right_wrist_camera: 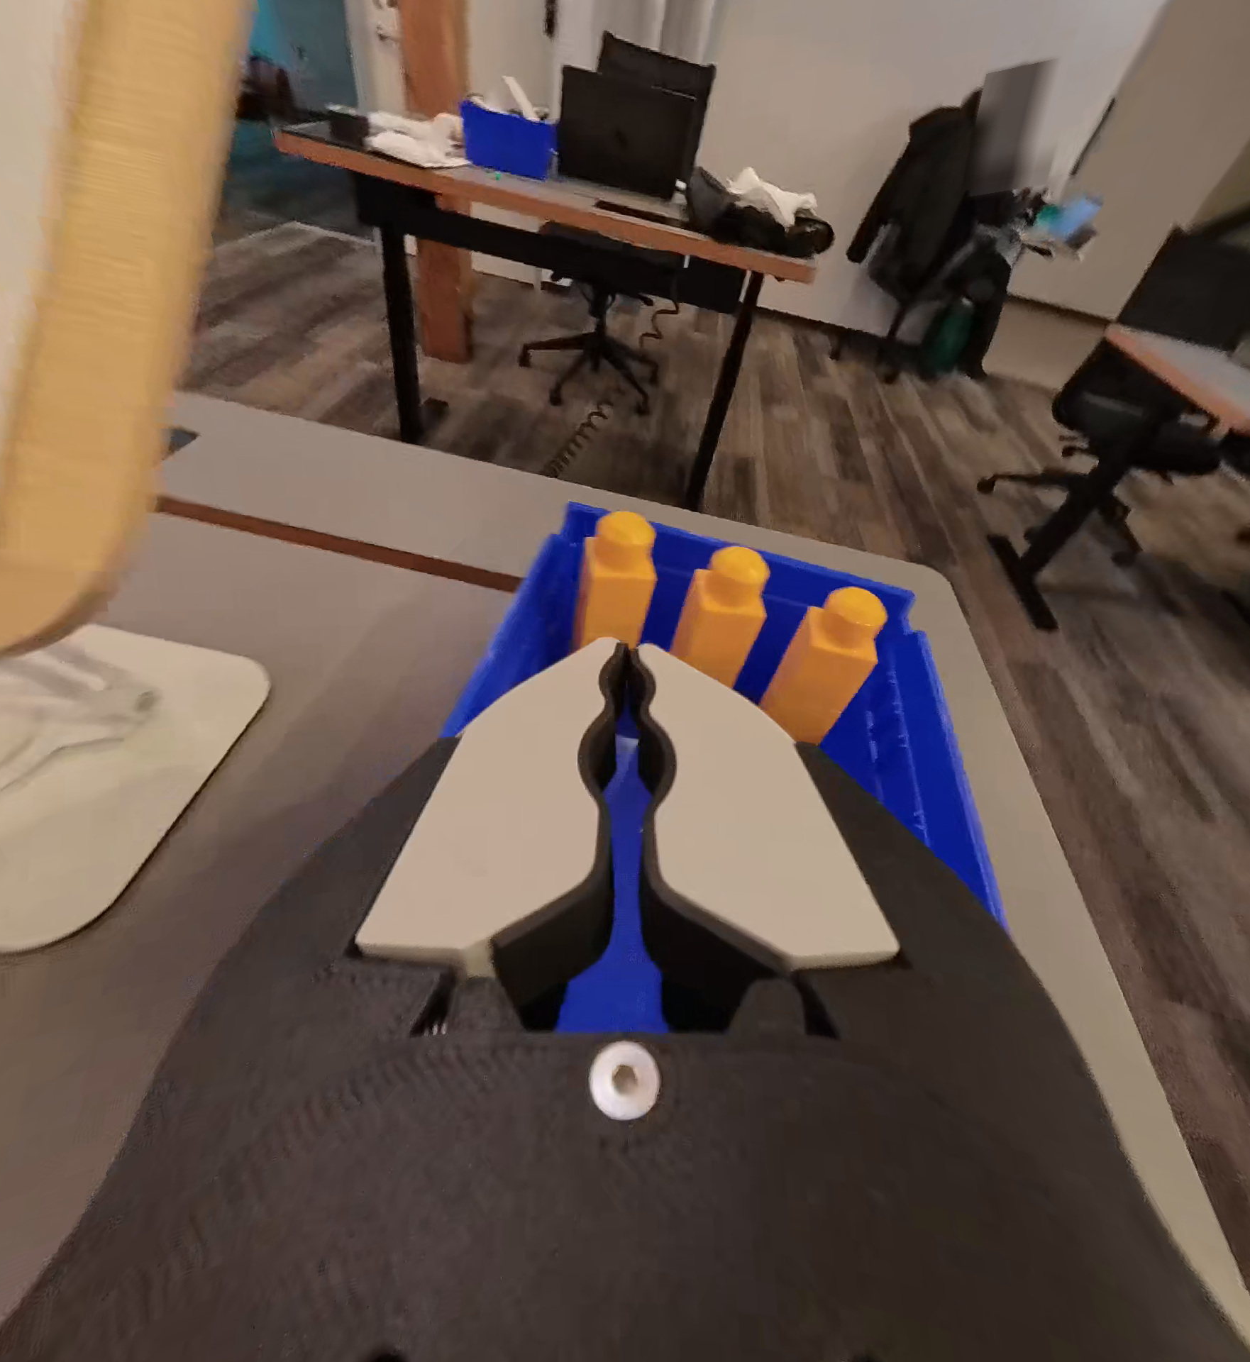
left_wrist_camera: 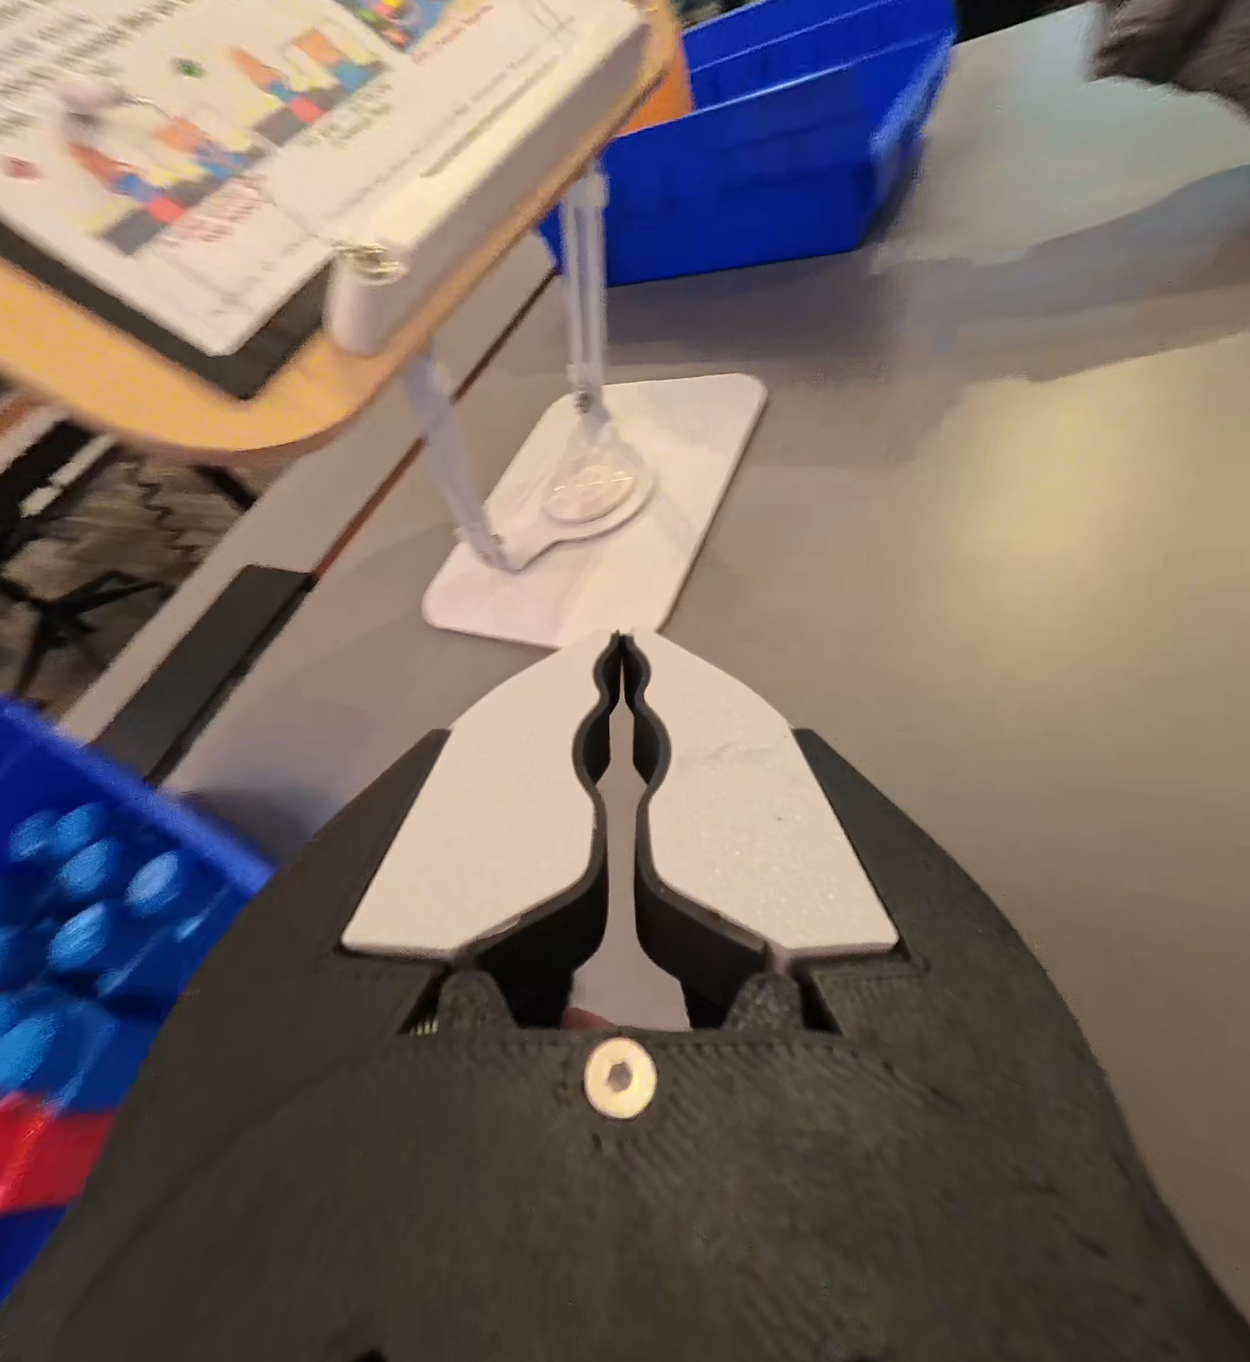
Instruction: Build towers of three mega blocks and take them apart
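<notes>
Status: no tower stands on the table in either view, and the work area ahead of both tongs holds no block.

Left tongs: closed tip to tip, gripping nothing, hovering over bare table just short of the white stand base. Blue mega blocks and red ones sit loose in a blue bin at lower left, blurred.

Right tongs: also closed on nothing, poised over a second blue bin near the table's far corner. Three orange mega blocks stand upright in it in a row, apart from each other, unstacked.

Judgement: either a cycle has finished with blocks sorted back into bins, or a build hasn't started. Can't tell which. Next step is probably opening the tongs and picking a first block.

An instruction sheet on a raised board sits above the stand.
</notes>
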### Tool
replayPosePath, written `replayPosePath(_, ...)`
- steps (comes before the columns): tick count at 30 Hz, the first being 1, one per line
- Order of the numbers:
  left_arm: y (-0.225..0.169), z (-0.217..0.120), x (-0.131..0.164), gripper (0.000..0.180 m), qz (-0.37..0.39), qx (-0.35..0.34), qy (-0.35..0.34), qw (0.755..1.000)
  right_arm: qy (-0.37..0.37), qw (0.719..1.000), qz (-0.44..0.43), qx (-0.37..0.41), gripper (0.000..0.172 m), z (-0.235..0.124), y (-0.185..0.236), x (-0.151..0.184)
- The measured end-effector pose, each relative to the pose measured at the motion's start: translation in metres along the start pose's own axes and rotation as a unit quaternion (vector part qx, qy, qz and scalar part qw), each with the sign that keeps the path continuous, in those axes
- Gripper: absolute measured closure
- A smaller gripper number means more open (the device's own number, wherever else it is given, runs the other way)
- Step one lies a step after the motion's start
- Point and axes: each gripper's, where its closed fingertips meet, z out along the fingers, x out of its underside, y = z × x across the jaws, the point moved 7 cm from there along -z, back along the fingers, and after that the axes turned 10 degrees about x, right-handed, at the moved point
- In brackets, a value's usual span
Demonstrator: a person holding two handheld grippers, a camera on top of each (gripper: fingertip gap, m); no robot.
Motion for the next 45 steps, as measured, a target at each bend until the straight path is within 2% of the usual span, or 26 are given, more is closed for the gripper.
replayPosePath(4,0.039,-0.053,0.005,0.18,-0.01,-0.098,0.031,0.995,-0.05,0.997,-0.028,-0.049,0.172,-0.033,0.041,-0.007)
replayPosePath(6,0.065,-0.077,0.009,0.171,-0.025,-0.135,0.062,0.989,-0.07,0.994,-0.045,-0.071,0.172,-0.044,0.06,-0.009)
replayPosePath(9,0.108,-0.094,0.02,0.156,-0.02,-0.15,0.121,0.981,-0.092,0.988,-0.069,-0.103,0.172,-0.052,0.086,-0.012)
replayPosePath(11,0.137,-0.092,0.033,0.145,-0.016,-0.13,0.177,0.975,-0.108,0.983,-0.074,-0.126,0.172,-0.054,0.098,-0.013)
replayPosePath(14,0.17,-0.075,0.057,0.138,0.003,-0.079,0.265,0.961,-0.106,0.98,-0.09,-0.145,0.172,-0.053,0.111,-0.009)
replayPosePath(16,0.187,-0.061,0.073,0.134,0.022,-0.059,0.335,0.94,-0.108,0.976,-0.098,-0.161,0.172,-0.052,0.117,-0.007)
replayPosePath(20,0.205,-0.039,0.104,0.129,0.02,0.004,0.429,0.903,-0.103,0.974,-0.107,-0.172,0.172,-0.049,0.123,-0.003)
replayPosePath(26,0.214,-0.025,0.135,0.122,-0.001,0.054,0.495,0.867,-0.102,0.973,-0.101,-0.183,0.172,-0.047,0.12,-0.001)
replayPosePath(29,0.216,-0.02,0.148,0.126,-0.014,0.069,0.519,0.852,-0.104,0.971,-0.102,-0.188,0.172,-0.048,0.12,-0.001)
replayPosePath(33,0.214,-0.016,0.139,0.143,-0.039,0.085,0.48,0.872,-0.1,0.971,-0.103,-0.193,0.172,-0.046,0.12,0.001)
replayPosePath(35,0.211,-0.018,0.136,0.143,-0.031,0.073,0.48,0.873,-0.099,0.97,-0.105,-0.195,0.172,-0.046,0.121,0.002)
replayPosePath(37,0.207,-0.024,0.126,0.143,-0.014,0.046,0.46,0.887,-0.103,0.97,-0.106,-0.194,0.172,-0.047,0.12,0.001)
replayPosePath(42,0.182,-0.06,0.08,0.143,-0.031,0.006,0.344,0.938,-0.105,0.968,-0.107,-0.202,0.172,-0.048,0.122,0.001)
replayPosePath(45,0.153,-0.081,0.049,0.143,-0.032,0.005,0.283,0.959,-0.104,0.966,-0.11,-0.209,0.172,-0.048,0.126,0.002)
